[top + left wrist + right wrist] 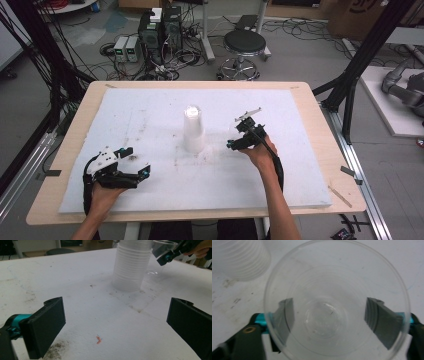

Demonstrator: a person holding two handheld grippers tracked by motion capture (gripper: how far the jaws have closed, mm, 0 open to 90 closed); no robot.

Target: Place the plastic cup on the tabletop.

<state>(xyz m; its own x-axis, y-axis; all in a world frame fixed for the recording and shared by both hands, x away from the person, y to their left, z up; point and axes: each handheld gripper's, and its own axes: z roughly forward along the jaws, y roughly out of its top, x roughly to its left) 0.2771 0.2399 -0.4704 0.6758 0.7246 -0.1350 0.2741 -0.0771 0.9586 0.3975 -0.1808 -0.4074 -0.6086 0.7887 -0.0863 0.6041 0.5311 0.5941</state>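
A tall stack of clear plastic cups stands upside down at the middle of the white foam board. Just to its right, my right gripper is shut on a single clear cup, whose open mouth faces the camera. The grey pads show through the cup wall on both sides, and the stack lies at the upper left. The left gripper view has that cup held above the board beside the stack. My left gripper rests open at the board's near left, jaws wide apart, nothing between them.
The foam board covers most of a wooden table. Dirt specks and a small orange scrap lie on the foam. Behind the table stand a black stool and electronics boxes with cables. Black frame posts flank the table.
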